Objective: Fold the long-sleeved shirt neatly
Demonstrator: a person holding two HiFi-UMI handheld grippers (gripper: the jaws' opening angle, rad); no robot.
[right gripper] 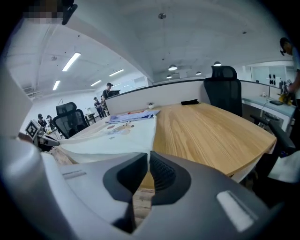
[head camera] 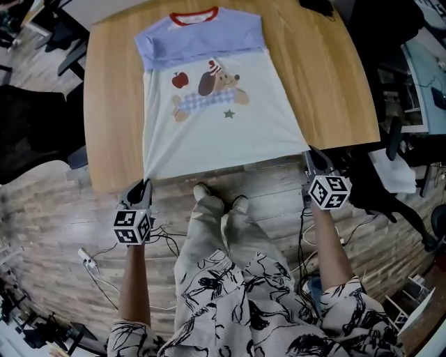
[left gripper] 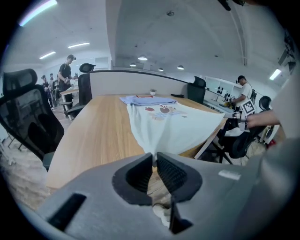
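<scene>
So there's the big light-wood desk (head camera: 320, 84), and the white long-sleeved shirt with the dog print (head camera: 216, 118) is lying flat on it, hem right at the near edge. The blue sleeves look folded across the chest. My left tool (head camera: 143, 184) is pinching the left hem corner and my right tool (head camera: 311, 153) the right one. I reckon the trick now is to lift both corners level, keep the hem taut, and carry it up toward the red collar (head camera: 195, 17) without dragging the body.
</scene>
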